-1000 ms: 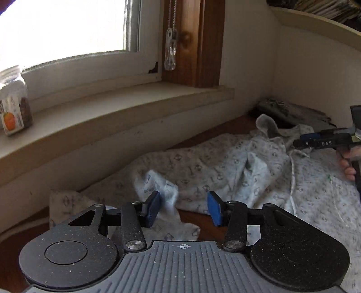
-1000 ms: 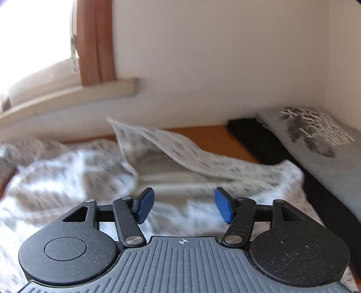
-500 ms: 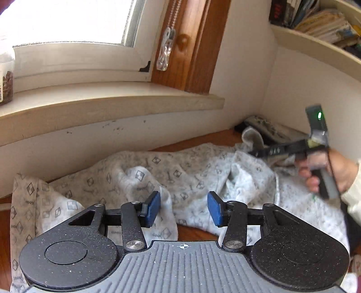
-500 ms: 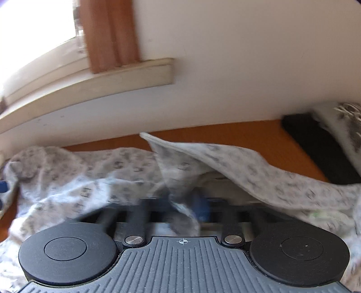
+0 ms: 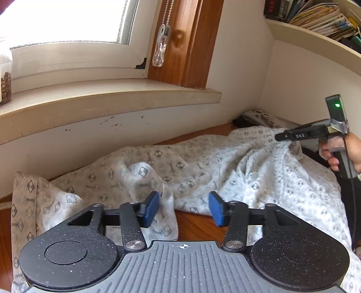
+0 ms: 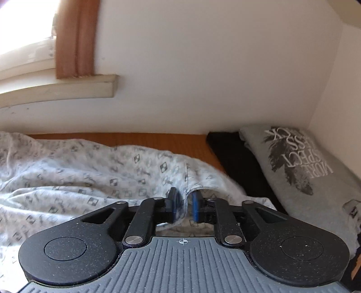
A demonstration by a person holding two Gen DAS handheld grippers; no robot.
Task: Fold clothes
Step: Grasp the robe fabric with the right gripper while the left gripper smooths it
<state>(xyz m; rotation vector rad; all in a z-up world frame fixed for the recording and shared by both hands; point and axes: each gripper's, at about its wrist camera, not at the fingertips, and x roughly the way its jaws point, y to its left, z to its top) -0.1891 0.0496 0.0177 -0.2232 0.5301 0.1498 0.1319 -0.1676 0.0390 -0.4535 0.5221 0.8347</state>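
The white diamond-print cotton garment (image 5: pixel 203 166) lies rumpled across the wooden surface (image 6: pixel 135 137). Right gripper (image 6: pixel 185 206) pinches a fold, jaws just easing: it could slip free. Left gripper (image 5: pixel 183 208) hovers, fingers apart, empty.

Daylight only, from window (image 5: pixel 67 20) up-left of left tool; pane blown out to pure white, no detail. Same glare in right wrist view's top-left corner (image 6: pixel 24 24), bleeding over frame edge. Walls evenly lit, soft. Patterned garment (image 5: pixel 203 171) shows mild fold shadows; darker shade under sill (image 5: pixel 108 106). Left view sharp. Right view slightly smeared, garment print (image 6: pixel 79 171) blurred. Strong fisheye: sill and shelf (image 5: pixel 315 38) bow into curves near edges.
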